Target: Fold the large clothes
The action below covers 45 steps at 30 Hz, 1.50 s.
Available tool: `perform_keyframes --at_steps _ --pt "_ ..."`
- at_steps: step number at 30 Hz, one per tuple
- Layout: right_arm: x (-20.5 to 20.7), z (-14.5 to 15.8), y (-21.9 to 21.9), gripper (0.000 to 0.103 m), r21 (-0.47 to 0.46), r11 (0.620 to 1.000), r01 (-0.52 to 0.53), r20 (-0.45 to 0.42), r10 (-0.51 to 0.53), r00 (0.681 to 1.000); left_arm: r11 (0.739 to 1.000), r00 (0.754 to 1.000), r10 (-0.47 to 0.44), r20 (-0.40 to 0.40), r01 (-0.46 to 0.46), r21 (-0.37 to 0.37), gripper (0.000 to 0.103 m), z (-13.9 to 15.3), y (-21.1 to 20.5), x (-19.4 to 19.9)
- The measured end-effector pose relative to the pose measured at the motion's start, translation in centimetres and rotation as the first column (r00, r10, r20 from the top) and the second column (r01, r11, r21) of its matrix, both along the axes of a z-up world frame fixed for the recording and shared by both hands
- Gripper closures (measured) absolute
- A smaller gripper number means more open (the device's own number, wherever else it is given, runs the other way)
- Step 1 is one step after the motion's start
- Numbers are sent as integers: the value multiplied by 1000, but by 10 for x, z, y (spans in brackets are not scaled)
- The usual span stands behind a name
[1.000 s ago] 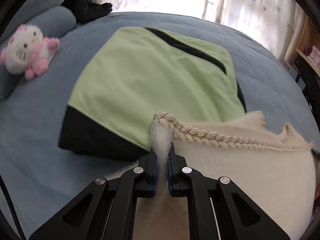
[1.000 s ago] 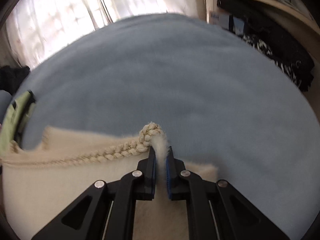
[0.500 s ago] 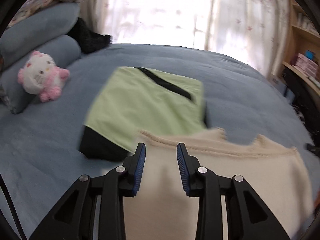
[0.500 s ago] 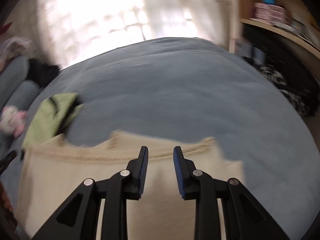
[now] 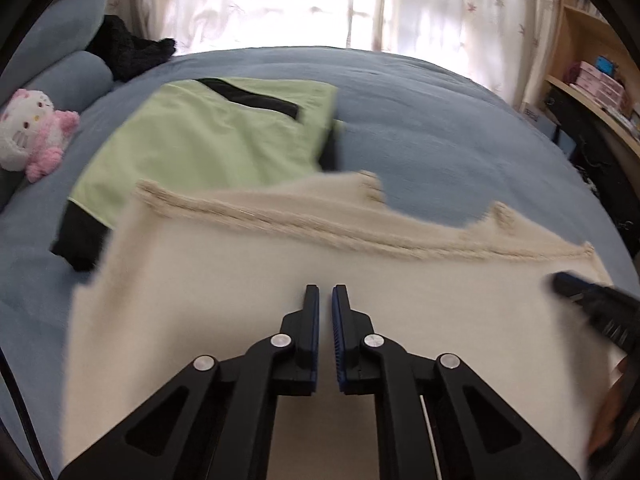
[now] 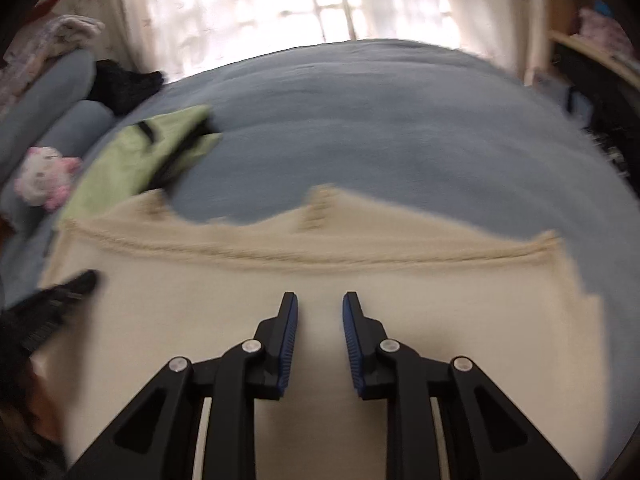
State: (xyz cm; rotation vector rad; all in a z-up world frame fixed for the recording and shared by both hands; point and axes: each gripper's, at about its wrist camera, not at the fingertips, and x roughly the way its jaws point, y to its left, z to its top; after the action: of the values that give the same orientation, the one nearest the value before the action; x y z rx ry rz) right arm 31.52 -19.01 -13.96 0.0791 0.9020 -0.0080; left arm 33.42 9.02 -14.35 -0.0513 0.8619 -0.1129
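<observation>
A cream garment with a braided rope trim lies folded flat on the blue bed. My left gripper hovers over its near half, jaws shut with nothing between them. My right gripper hovers over the same cloth, jaws a finger's width apart and closing, nothing between them. The right gripper shows at the right edge of the left wrist view. The left gripper shows at the left edge of the right wrist view.
A folded green and black garment lies just beyond the cream one, partly under it. A pink and white plush toy sits by blue pillows at left. A black cloth lies at the back. Wooden shelves stand at right.
Both grippers let go of the cream garment's trimmed corners and pulled back over it. The left opened, then shut again; the right stands partly open. The garment now lies flat.
</observation>
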Motion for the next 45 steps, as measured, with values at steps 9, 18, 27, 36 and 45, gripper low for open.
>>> perform_keyframes --at_steps 9,18,27,36,45 --pt "-1 -18 -157 103 -2 962 274 -59 -273 960 979 979 203 -28 -203 5 97 -7 98 26" --pt "-9 -15 -175 103 78 936 344 -57 -341 938 985 985 173 -25 -173 12 98 -1 105 30" --pt "-65 48 -121 93 161 967 197 4 -200 980 988 990 140 25 -141 64 91 61 102 -30" --pt "-137 49 -9 74 231 972 -29 19 26 999 997 999 49 4 -49 -52 85 72 55 -148" --pt "-173 6 76 74 235 957 -171 -23 182 983 1000 997 15 -74 -16 -17 85 9 5 -184"
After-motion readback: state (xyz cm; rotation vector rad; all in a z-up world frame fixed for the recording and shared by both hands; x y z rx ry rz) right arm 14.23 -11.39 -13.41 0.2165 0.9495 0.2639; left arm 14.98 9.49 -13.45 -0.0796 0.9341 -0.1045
